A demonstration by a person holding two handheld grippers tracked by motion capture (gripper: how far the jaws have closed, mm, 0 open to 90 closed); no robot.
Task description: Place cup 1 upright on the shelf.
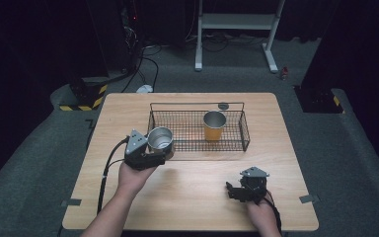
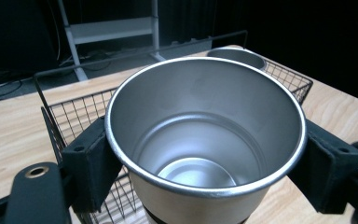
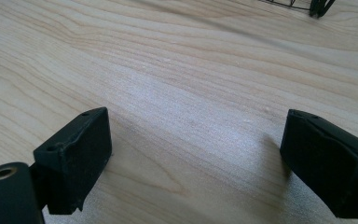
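Cup (image 1: 214, 124) in wire basket (image 1: 245, 132) at table (image 1: 192, 197) rear; second cup (image 1: 160, 139) just left-front of basket.

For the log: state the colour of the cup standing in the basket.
Orange cup, silver rim; high view.

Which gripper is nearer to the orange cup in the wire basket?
Left. The left gripper, holding a steel cup, is at the basket's left front corner; the right gripper rests farther off from the orange cup.
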